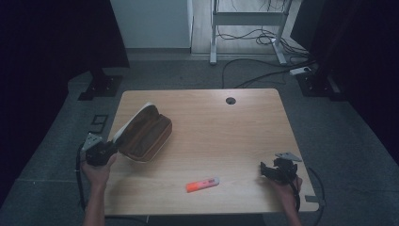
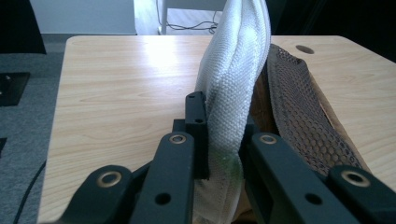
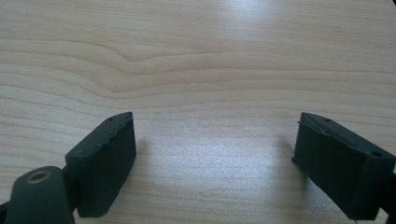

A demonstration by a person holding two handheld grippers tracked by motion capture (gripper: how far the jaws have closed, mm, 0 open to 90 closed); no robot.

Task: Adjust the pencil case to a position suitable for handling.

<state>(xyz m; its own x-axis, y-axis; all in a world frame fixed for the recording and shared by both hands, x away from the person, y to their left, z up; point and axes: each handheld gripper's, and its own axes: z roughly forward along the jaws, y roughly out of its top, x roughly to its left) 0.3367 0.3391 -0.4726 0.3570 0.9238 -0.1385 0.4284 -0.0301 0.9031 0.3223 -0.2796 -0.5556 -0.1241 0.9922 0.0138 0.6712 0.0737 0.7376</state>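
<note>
Left gripper: jaws are clamping the white woven edge of the pencil case; the far jaw is sitting partly hidden behind the fabric, and the case's lower end is running off the bottom of the left gripper view.

Pencil case: open, brown mesh lining showing, white flap standing up, lying at the table's left edge; whether its near end is lifting clear of the wood is hard to make out.

Right gripper: jaws are standing wide apart over bare wood, holding nothing, near the table's right front corner.

Orange highlighter: lying flat on the front of the table between the two grippers, apart from both.
</note>
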